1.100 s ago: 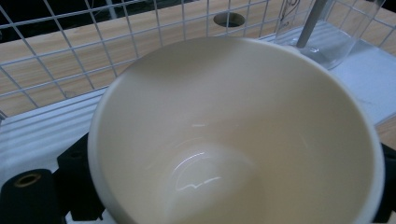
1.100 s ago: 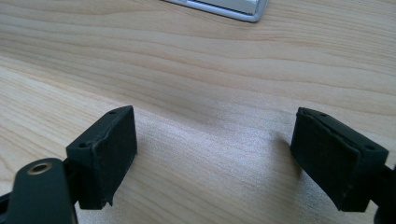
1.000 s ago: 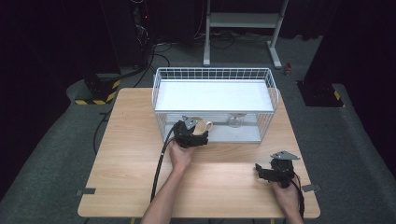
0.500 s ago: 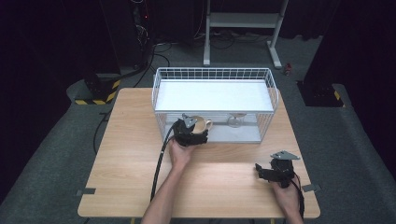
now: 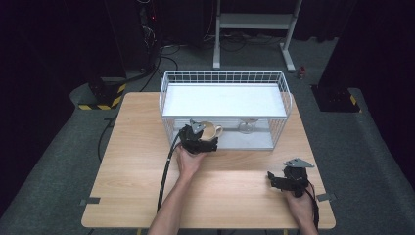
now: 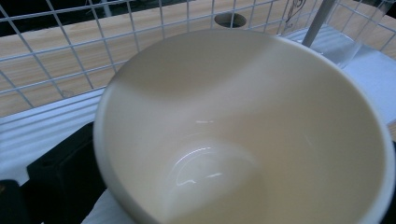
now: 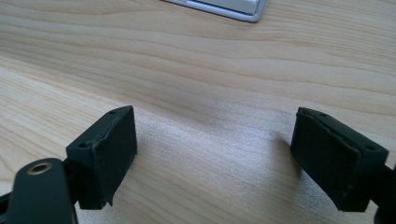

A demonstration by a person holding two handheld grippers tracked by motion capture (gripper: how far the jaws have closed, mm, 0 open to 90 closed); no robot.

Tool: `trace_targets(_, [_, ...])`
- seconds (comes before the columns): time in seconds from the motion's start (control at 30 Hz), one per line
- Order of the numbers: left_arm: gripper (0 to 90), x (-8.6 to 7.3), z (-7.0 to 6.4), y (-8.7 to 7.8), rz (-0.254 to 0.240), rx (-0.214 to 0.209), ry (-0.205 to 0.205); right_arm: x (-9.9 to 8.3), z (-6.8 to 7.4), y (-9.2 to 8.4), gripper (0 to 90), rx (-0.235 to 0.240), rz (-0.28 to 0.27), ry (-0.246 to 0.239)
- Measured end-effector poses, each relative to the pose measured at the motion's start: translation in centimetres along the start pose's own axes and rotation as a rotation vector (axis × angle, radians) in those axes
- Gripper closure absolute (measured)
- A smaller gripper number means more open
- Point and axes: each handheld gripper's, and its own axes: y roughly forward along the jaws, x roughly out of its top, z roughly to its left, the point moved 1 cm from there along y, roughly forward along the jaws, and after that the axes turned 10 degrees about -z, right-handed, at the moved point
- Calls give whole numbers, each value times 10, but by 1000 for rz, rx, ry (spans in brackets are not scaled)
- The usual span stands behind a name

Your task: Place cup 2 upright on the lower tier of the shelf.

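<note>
1. Cream mug (image 5: 209,130) on the lower level of the white wire rack (image 5: 225,78), at its near left, handle turned right in the high view.
2. Seen from the left gripper view: mug (image 6: 243,135) close up, mouth facing the camera, glossy and empty inside, rack mesh (image 6: 70,56) behind it.
3. Left gripper (image 5: 198,139) right at the mug at the rack's open front; jaws just widened, one black jaw visible at the mug's lower left in its own view. Cannot tell whether the pads still press on the mug.
4. Clear stemmed glass (image 5: 246,127) on the same level, to the mug's right, apart from it; stem and base (image 6: 317,23) at top right in the left gripper view.
5. Right gripper (image 5: 281,182) low over the table (image 5: 132,161) at near right, well apart from the rack.
6. From the right gripper view: both black jaws wide apart, bare wood grain (image 7: 210,140) between them, a corner of the rack's base (image 7: 233,9) at the top edge.
</note>
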Motion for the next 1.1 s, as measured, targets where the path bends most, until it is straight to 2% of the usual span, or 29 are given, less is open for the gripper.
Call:
trace_targets(0.03, [0, 0, 1, -1, 2, 0, 5, 0, 0, 0, 147, 0, 0, 0])
trace_targets(0.07, [0, 1, 0, -2, 1, -5, -15, 0, 0, 0, 147, 1, -1, -3])
trace_targets(0.1, [0, 1, 1, -3, -1, -1, 2, 0, 0, 0, 147, 1, -1, -3])
trace_targets(0.2, [0, 2, 1, -4, -5, -7, -5, 0, 0, 0, 147, 0, 0, 0])
trace_targets(0.23, [0, 2, 1, -5, -4, 4, 5, 0, 0, 0, 147, 0, 0, 0])
trace_targets(0.3, [0, 2, 1, -6, -3, -11, -5, 0, 0, 0, 147, 0, 0, 0])
trace_targets(0.53, [0, 2, 4, -12, 2, -8, -14, 0, 0, 0, 147, 0, -1, -3])
trace_targets(0.87, [0, -2, 4, -22, 24, -5, -20, 0, 0, 0, 147, 0, -1, -3])
trace_targets(1.1, [8, -11, 3, -25, 66, -14, -24, 0, 0, 0, 147, 0, -1, -3])
